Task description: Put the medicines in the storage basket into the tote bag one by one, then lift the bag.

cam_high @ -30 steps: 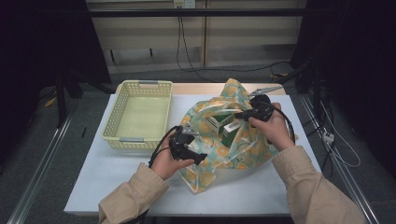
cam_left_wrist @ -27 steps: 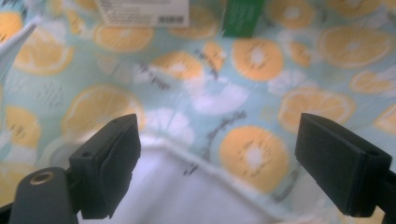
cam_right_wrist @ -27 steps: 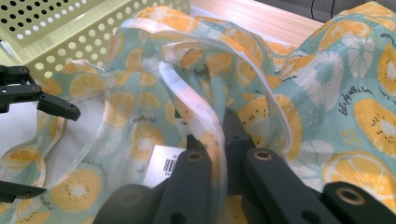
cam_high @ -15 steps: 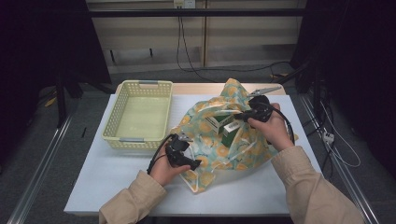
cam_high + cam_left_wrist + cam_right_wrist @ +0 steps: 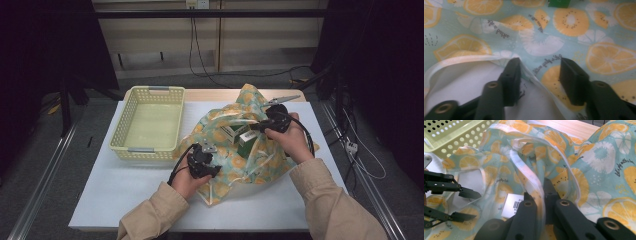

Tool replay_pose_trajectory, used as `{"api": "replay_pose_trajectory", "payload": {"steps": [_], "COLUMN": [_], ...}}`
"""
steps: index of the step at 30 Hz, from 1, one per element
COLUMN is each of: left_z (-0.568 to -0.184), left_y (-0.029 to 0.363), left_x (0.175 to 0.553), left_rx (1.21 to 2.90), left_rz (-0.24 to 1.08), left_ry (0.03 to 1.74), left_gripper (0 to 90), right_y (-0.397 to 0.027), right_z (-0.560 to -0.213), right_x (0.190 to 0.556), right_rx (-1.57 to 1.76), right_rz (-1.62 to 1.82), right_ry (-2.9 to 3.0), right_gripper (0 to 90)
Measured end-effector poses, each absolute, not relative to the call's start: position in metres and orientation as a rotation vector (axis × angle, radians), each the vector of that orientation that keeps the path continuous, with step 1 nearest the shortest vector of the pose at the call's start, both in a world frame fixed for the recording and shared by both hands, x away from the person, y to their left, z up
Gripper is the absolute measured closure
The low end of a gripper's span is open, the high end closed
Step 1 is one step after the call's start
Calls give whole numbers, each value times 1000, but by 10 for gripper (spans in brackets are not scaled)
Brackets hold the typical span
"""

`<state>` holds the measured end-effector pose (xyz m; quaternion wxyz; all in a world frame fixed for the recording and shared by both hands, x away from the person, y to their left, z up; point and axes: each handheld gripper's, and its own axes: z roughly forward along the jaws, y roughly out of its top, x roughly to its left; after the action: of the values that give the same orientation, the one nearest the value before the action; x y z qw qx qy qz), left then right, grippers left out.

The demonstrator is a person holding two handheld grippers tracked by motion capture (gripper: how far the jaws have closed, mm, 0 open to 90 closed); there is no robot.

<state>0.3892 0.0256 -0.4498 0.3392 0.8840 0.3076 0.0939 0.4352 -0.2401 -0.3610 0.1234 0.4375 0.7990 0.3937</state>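
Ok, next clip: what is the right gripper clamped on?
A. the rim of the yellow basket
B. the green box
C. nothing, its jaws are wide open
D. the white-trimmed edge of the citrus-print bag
D: in the right gripper view, the right gripper has its jaws pressed together on the white-trimmed edge of the citrus-print bag, while the yellow basket sits apart at the upper left.

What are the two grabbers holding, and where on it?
The right gripper pinches the fruit-print bag by its white-edged rim. The left gripper, jaws just closing, straddles the bag's near edge without clamping it.
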Motion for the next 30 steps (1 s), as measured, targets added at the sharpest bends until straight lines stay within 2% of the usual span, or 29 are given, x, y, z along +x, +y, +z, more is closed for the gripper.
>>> {"api": "replay_pose_trajectory", "payload": {"steps": [1,2,3,8,13,19,22,30], "left_z": [-450,-450,-450,-450,-445,-410,-390,-345], "left_y": [26,26,25,21,24,34,36,34], "left_x": [389,390,389,389,394,405,410,424], "left_rx": [2297,2285,2278,2289,2275,2235,2226,2181], "left_rz": [238,212,198,164,121,85,133,156], "left_ry": [805,800,798,797,828,835,830,805], "left_gripper": [599,667,774,895,900,900,900,900], "right_y": [-240,-240,-241,-243,-245,-247,-248,-253], "right_z": [-361,-361,-361,-361,-361,-358,-356,-337], "right_x": [435,435,435,434,433,433,433,436], "right_rx": [1280,1282,1284,1281,1281,1280,1288,1272], "right_rz": [1148,1146,1151,1156,1158,1167,1173,1176], "right_ry": [2331,2329,2328,2324,2323,2317,2309,2281], "right_gripper": [899,900,900,900,900,900,900,900]}}
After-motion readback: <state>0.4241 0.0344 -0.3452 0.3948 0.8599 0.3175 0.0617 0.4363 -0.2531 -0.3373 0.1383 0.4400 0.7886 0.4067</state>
